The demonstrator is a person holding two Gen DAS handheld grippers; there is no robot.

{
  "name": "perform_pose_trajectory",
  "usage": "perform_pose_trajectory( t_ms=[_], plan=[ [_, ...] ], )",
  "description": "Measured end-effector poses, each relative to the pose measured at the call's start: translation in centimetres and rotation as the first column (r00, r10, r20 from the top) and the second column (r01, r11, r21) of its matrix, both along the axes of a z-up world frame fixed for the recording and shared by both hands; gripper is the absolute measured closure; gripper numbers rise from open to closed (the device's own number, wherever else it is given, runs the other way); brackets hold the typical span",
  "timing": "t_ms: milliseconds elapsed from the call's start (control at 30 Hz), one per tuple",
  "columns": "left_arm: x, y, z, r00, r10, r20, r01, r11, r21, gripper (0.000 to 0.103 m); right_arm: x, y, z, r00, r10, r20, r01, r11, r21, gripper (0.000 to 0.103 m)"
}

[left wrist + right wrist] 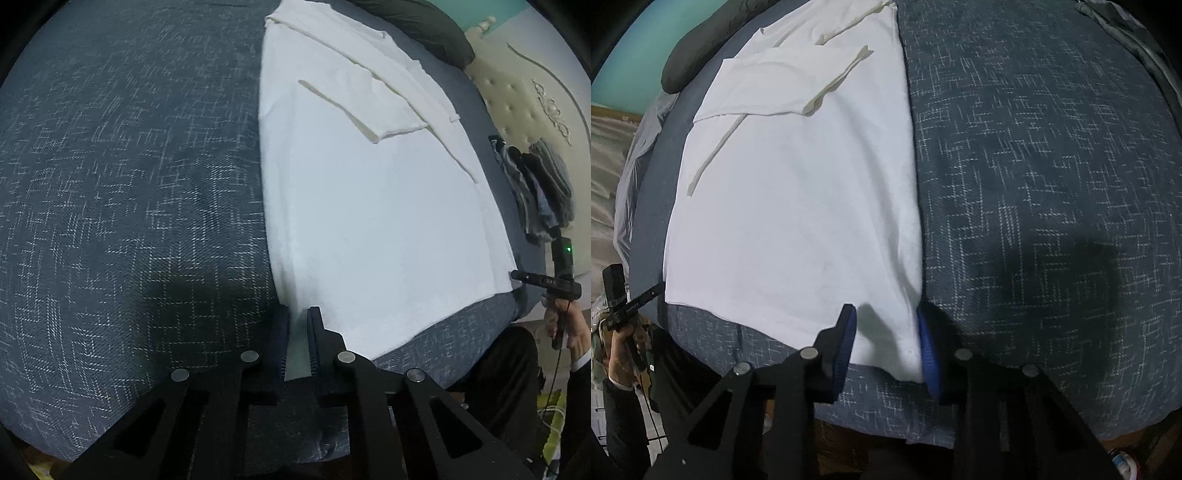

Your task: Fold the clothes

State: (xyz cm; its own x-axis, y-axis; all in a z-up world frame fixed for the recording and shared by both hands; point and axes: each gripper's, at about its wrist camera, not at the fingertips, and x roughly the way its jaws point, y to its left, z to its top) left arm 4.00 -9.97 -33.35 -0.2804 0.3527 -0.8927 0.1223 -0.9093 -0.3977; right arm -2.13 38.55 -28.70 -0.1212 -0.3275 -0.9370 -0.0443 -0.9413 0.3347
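- Left wrist view: my left gripper tilts steeply down at the near left corner of the white shirt spread on the blue bedspread; jaws clenched on its edge.
- Right wrist view: my right gripper also angles down; jaws straddle the shirt's right corner, not yet pressing.

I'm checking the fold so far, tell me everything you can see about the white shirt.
The white shirt is a soft knit lying flat on the blue patterned bedcover, sides and short sleeves folded inward into a long rectangle. The left gripper pinches one near hem corner; the right gripper straddles the other, pads apart.
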Motion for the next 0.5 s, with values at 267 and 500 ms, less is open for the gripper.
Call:
perform_pose_trajectory(
  t_ms=[267, 500],
  plan=[
    [-0.6, 0.9, -0.2, 1.0, -0.008, 0.001, 0.008, 1.0, -0.004, 0.093, 0.5, -0.6, -0.1, 1.0, 0.026, -0.013, -0.026, 1.0, 0.018, 0.09],
    [-0.8, 1.4, 1.4, 0.999, -0.034, -0.032, 0.033, 0.999, -0.034, 0.101, 1.1, -1.6, 1.2, 0.996, 0.057, -0.064, -0.057, 0.998, 0.006, 0.096]
  ],
)
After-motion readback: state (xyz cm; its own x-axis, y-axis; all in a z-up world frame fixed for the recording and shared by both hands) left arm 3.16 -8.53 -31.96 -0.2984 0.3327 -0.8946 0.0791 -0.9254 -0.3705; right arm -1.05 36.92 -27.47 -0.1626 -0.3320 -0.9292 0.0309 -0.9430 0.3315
